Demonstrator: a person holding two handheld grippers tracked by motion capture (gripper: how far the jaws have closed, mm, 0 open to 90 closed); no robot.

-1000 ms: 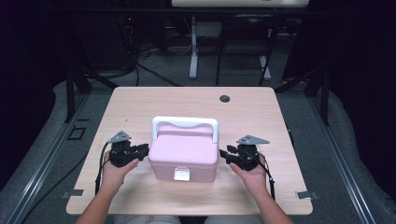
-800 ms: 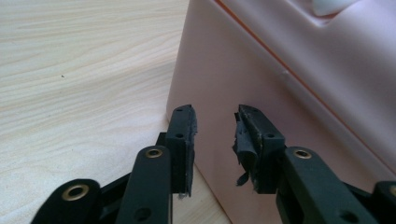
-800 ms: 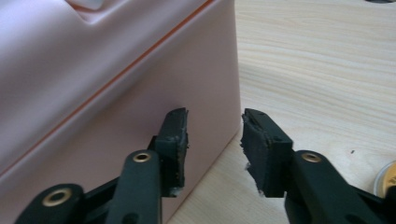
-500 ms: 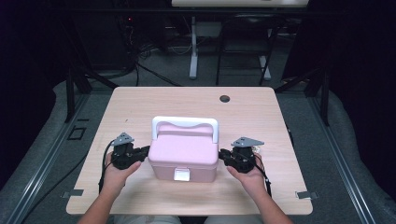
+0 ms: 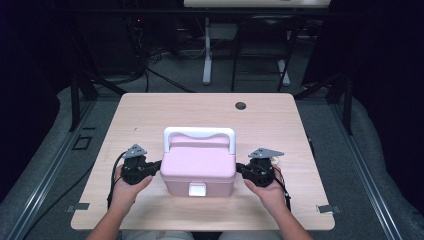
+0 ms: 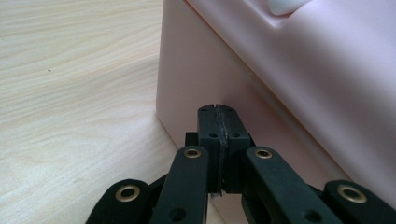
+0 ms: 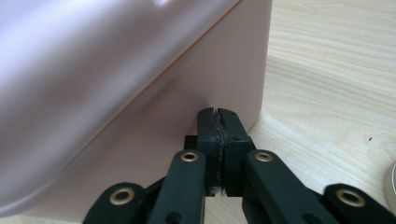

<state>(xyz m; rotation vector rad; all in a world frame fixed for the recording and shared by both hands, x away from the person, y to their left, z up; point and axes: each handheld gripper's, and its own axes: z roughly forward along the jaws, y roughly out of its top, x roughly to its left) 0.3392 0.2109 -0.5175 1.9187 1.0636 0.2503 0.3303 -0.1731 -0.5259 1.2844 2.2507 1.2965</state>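
Observation:
A pink box (image 5: 199,169) with a white carrying handle (image 5: 199,133) and a white front latch (image 5: 197,190) stands near the front middle of the wooden table (image 5: 150,115). My left gripper (image 5: 156,166) sits at the box's left wall (image 6: 196,70), shut, its jaws having just closed with nothing between the pads (image 6: 208,126). My right gripper (image 5: 241,169) sits at the box's right wall (image 7: 205,79), also just closed and shut on nothing, fingertips (image 7: 229,123) close to the pink side. Whether either tip touches the wall is unclear.
A dark round grommet hole (image 5: 240,106) lies near the table's far edge. Black frame legs and cables stand on the grey floor beyond the table. Metal brackets (image 5: 326,209) sit at the table's front corners.
Both grippers' jaws went from partly open to fully closed. Both hands shifted slightly toward me beside the box. The box has not moved.

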